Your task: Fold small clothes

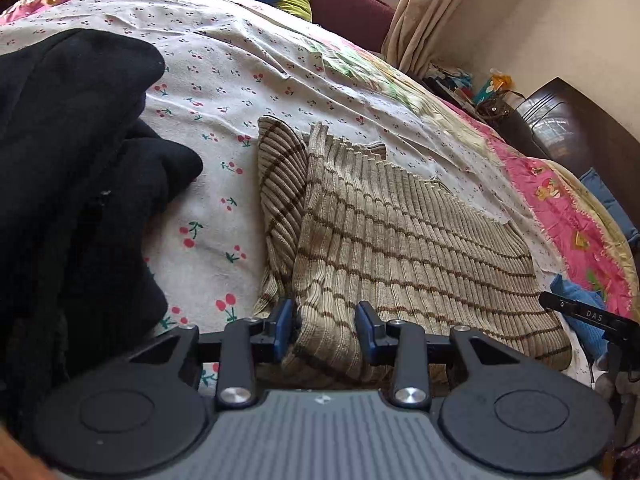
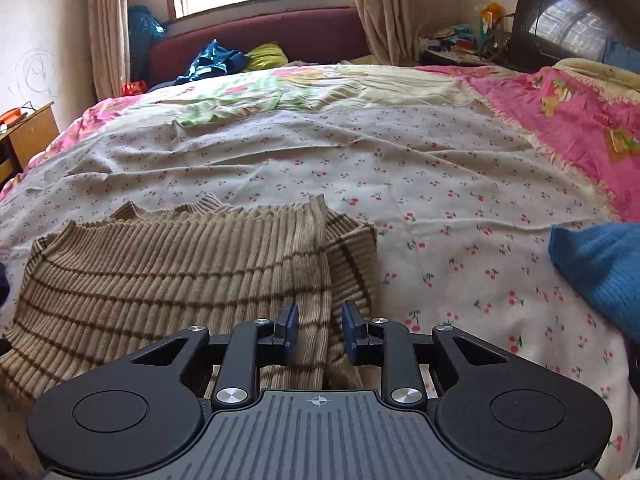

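The soft, limp sweater (image 1: pixel 400 240) is straddled at its near hem by both parted grippers (image 1: pixel 325 330) (image 2: pixel 319 334), where it is best gripped.

Black grippers (image 1: pixel 324 330) (image 2: pixel 319 334), blue pads, seemingly grey ribbed bases.

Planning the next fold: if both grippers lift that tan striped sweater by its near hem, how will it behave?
The tan striped sweater is ribbed knit with a sleeve already folded over, so it will likely hang limp. Both the left gripper and right gripper straddle bunched cloth with fingers apart. It probably grips well, not slippery.
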### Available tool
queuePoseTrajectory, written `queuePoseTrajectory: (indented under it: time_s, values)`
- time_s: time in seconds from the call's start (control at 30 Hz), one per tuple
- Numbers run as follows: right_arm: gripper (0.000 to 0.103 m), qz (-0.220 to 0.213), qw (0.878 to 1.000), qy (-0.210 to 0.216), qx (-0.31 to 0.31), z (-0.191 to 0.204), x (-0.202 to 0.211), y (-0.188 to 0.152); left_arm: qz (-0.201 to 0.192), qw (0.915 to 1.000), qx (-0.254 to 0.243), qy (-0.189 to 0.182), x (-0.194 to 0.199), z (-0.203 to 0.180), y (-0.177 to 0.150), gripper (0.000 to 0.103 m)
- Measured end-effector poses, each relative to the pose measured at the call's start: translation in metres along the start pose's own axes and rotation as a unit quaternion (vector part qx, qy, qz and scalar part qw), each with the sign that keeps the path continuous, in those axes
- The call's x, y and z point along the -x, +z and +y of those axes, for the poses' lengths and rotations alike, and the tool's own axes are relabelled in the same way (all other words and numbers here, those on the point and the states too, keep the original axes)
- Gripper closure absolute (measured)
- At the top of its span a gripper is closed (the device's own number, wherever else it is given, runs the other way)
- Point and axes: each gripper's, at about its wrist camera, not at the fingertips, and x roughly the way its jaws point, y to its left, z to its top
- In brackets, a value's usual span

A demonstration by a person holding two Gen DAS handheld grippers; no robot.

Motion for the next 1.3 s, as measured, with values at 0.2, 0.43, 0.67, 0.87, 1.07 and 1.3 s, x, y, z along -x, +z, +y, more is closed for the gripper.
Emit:
queuePoseTrajectory:
  time_s: [0.2,0.43,0.67,0.87,1.07,1.3]
  values:
    - [0.072,0.045,0.998,-0.010,-0.041,-0.015,-0.018,-0.019,0.009,0.9999,-0.003,0.013,0.001,-0.005,-0.003,0.055]
    - [0.067,0.020,0.998,0.016,-0.065,-0.017,0.003,-0.016,0.000,0.9998,-0.006,0.021,0.016,-0.012,-0.004,0.055]
    - [0.055,0.007,0.996,0.022,-0.083,-0.015,0.007,-0.015,-0.015,0.9993,-0.011,0.032,0.012,-0.017,0.000,0.055]
    - [0.054,-0.031,0.997,0.024,-0.070,-0.001,0.024,0.000,-0.008,0.9992,0.018,0.035,0.012,-0.013,-0.007,0.055]
    - [0.047,0.012,0.989,0.144,-0.015,0.074,0.004,0.041,-0.046,0.9967,0.032,0.058,0.026,-0.016,-0.016,0.055]
    - [0.047,0.084,0.974,0.203,0.060,0.196,-0.053,0.067,-0.055,0.9944,0.041,0.080,0.034,-0.010,-0.017,0.051]
